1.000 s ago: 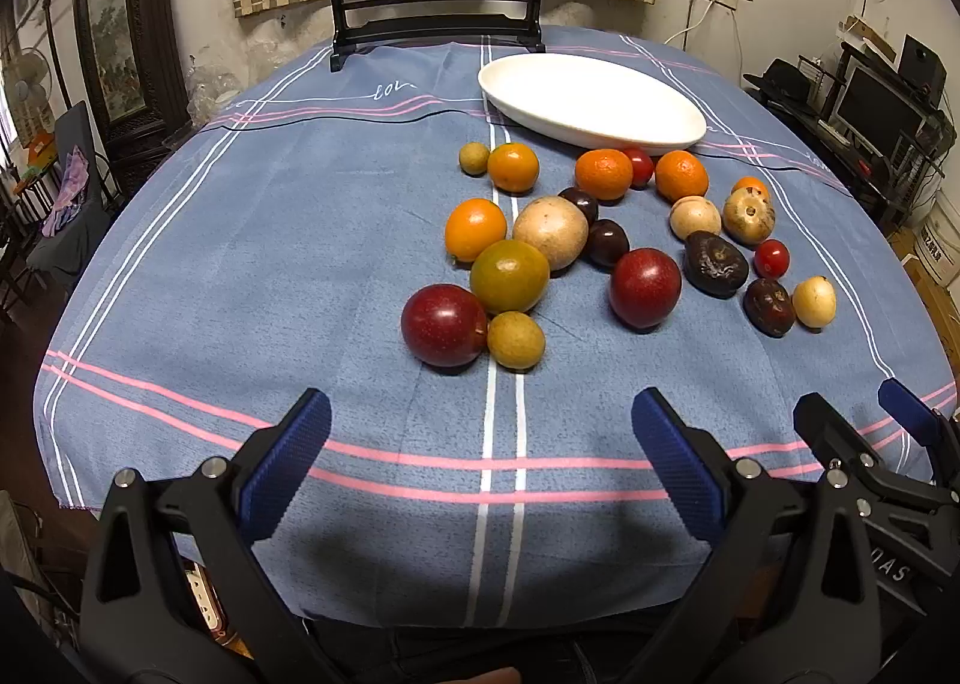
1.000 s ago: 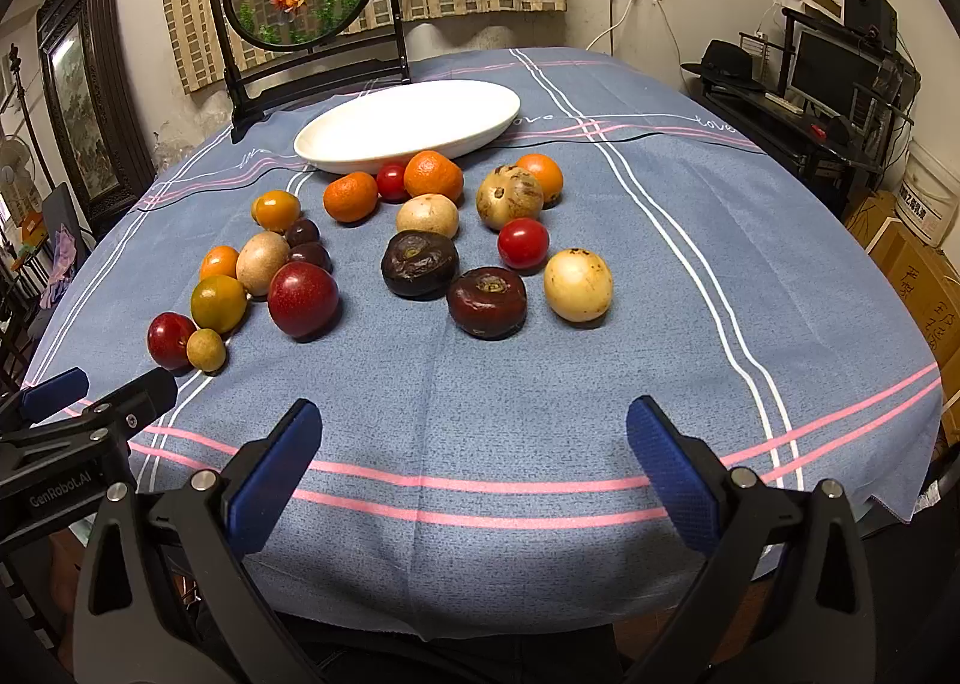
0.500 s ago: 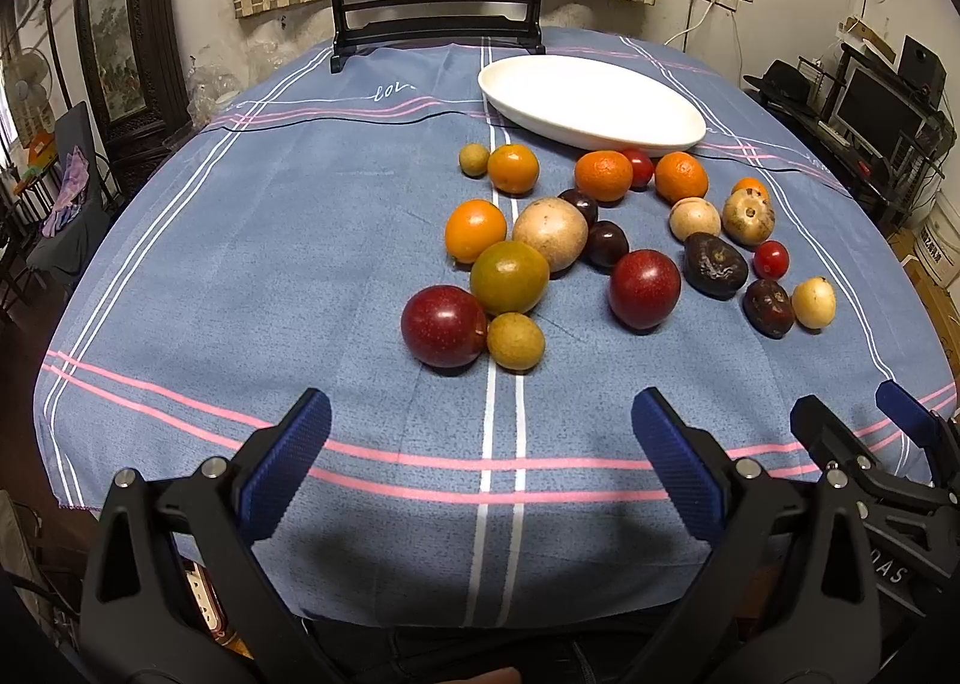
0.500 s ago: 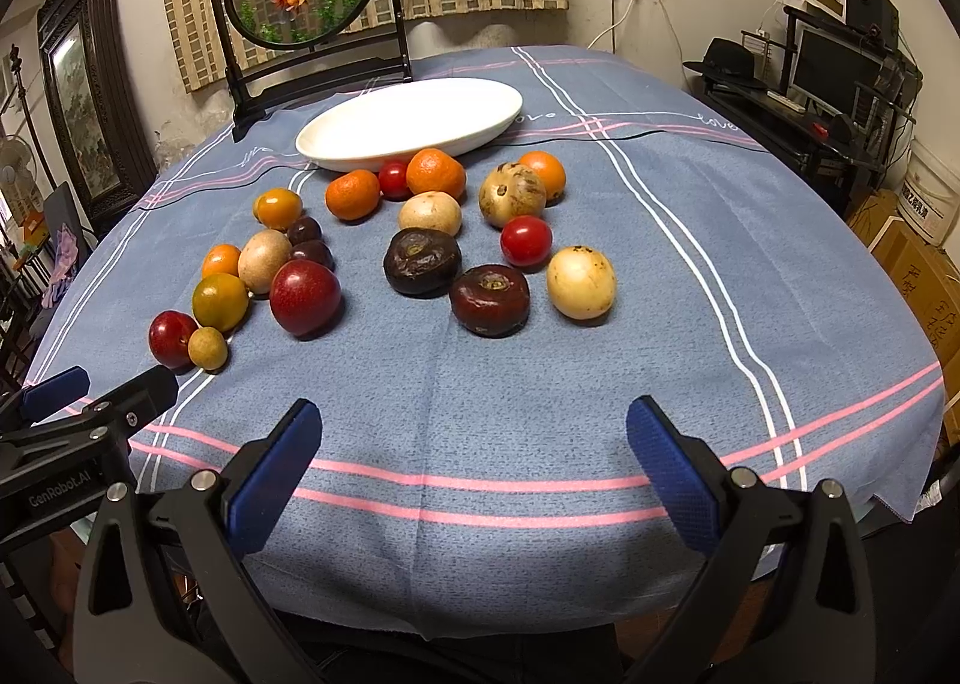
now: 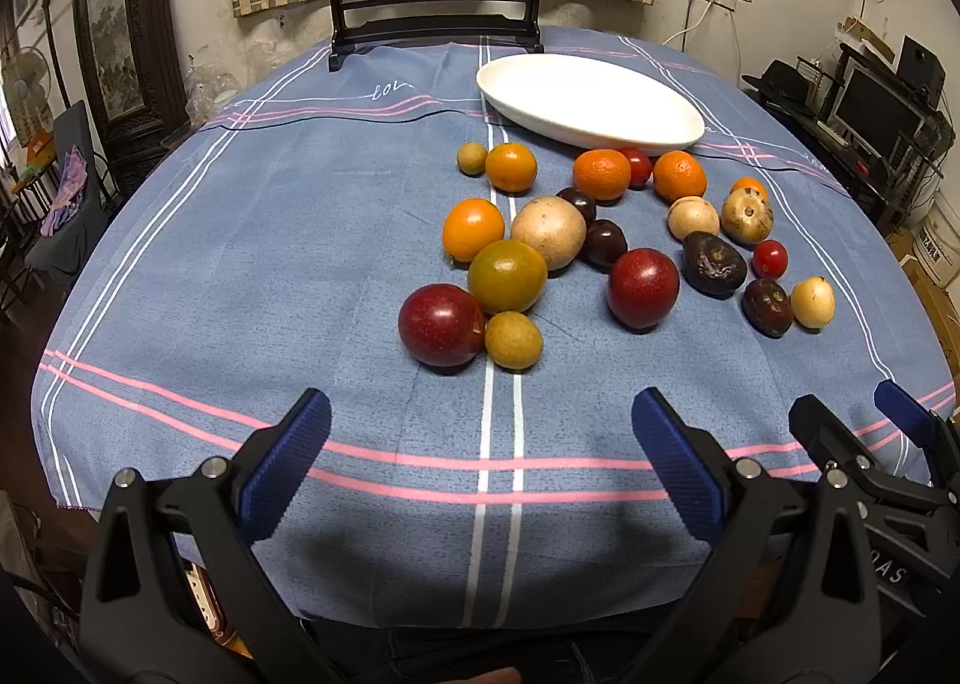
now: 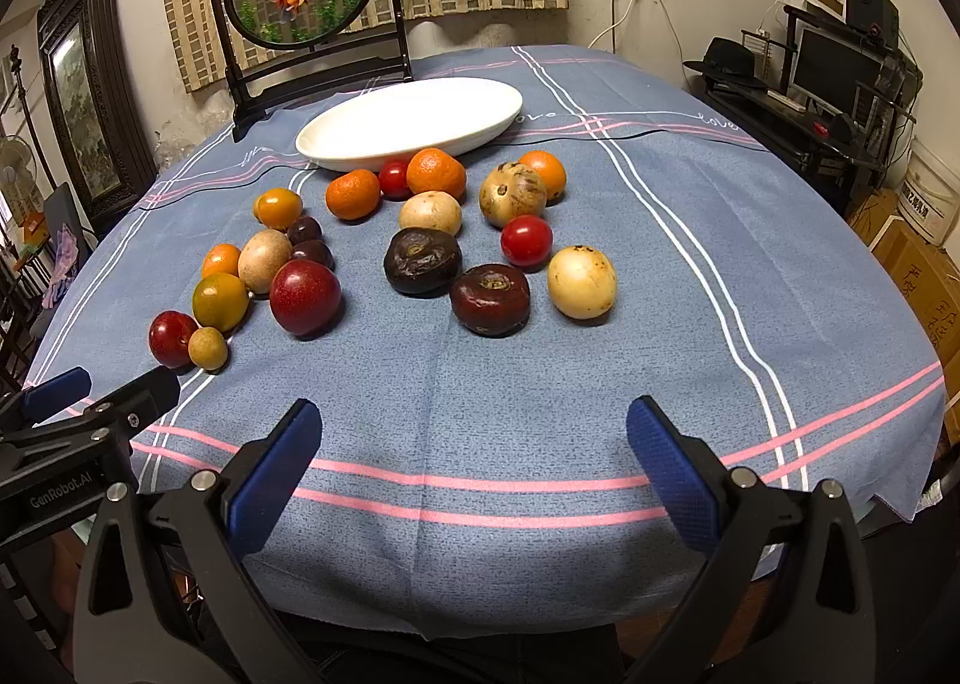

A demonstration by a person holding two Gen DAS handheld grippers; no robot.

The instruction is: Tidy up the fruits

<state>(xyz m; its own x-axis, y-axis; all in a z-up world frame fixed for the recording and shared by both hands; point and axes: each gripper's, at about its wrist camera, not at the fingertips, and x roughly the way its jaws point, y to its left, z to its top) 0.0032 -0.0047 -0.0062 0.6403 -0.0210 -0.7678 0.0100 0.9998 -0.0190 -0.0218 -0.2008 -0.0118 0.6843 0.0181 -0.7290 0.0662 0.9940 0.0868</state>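
Fruits (image 5: pixel 600 246) lie untouched beside your empty white oval plate (image 6: pixel 414 120). Nothing has moved; both tongs, left (image 5: pixel 480 462) and right (image 6: pixel 474 459), stay spread, so sorting hasn't begun.

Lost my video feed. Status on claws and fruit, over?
Left claw and right claw open, empty, at near table edge. Fruit loose on cloth; white plate holds none. Nothing in the way.

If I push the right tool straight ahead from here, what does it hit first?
Probably the dark wrinkled fruit nearest it, slightly right of center between the open right tool fingers. Only bare cloth lies before it. Depth is hard to judge through the fisheye.
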